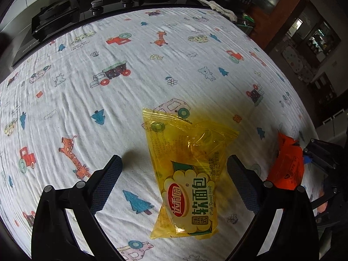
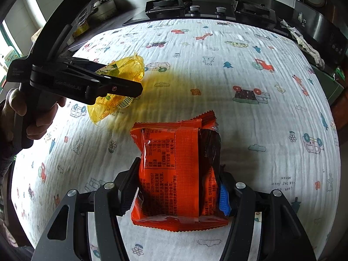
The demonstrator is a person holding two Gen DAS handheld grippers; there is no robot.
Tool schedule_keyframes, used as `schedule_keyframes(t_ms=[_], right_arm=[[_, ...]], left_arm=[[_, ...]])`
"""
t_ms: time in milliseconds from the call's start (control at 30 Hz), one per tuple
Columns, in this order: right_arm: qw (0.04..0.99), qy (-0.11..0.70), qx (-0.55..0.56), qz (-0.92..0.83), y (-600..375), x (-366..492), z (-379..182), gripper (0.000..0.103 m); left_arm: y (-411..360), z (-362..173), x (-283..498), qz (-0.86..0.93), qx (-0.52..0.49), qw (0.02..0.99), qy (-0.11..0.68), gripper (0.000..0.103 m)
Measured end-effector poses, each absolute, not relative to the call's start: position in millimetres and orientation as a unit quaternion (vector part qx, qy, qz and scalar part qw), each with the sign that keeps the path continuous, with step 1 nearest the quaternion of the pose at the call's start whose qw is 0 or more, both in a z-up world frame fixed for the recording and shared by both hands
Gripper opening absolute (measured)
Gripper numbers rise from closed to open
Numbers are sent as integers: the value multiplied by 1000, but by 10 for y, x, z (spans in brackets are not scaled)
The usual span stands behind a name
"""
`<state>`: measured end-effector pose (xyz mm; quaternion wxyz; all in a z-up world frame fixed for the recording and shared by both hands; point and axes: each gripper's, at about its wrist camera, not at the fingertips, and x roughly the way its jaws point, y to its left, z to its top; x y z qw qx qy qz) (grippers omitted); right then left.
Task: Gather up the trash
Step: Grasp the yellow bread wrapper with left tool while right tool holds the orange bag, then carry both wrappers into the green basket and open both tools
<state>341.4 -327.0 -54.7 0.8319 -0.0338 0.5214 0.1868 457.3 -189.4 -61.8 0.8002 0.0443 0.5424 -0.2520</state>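
A yellow see-through bread wrapper (image 1: 184, 174) lies on the printed cloth (image 1: 87, 100). My left gripper (image 1: 174, 159) stands open around it, and the wrapper sits nearer the right finger (image 1: 241, 182) than the left one. My right gripper (image 2: 180, 167) is shut on an orange snack wrapper (image 2: 174, 174), with its pads pressing both sides. In the right wrist view the left gripper (image 2: 117, 76) hangs over the yellow wrapper (image 2: 121, 69) at the left. In the left wrist view the orange wrapper (image 1: 287, 169) shows at the right edge inside the right gripper (image 1: 304, 163).
A black gas stove (image 2: 195, 10) with knobs runs along the far edge of the cloth. A crumpled rag (image 2: 308, 45) and a dark appliance (image 2: 322, 21) sit at the back right. A person's hand (image 2: 32, 117) holds the left gripper's handle.
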Motion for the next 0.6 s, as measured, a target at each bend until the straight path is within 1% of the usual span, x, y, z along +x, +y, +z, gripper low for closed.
schedule_keyframes(t_ms=[67, 133, 167, 233, 267, 300, 333, 600], right_arm=[[832, 521, -34, 186, -3268, 3416, -549, 59], [832, 522, -33, 187, -3264, 3414, -550, 59], [832, 522, -33, 188, -3258, 3411, -549, 59], [831, 521, -33, 190, -3241, 3399, -541, 59], [832, 520, -33, 191, -3227, 3390, -533, 59], [832, 520, -33, 193, -3212, 3381, -525, 59], [832, 519, -33, 194, -3195, 3371, -517, 59], [830, 515, -37, 211, -2996, 3252, -434, 59]], left_arm=[[-1895, -615, 4564, -249, 50, 803, 540, 89], [-1879, -607, 4559, -245, 51, 805, 538, 80], [-1864, -599, 4555, -245, 50, 806, 537, 78], [-1826, -580, 4545, -244, 45, 807, 536, 64], [-1806, -571, 4536, -247, 41, 806, 537, 60], [-1787, -565, 4527, -251, 37, 804, 538, 53], [-1767, -560, 4515, -253, 32, 802, 540, 49], [-1550, -467, 4276, -265, 6, 805, 530, 45]])
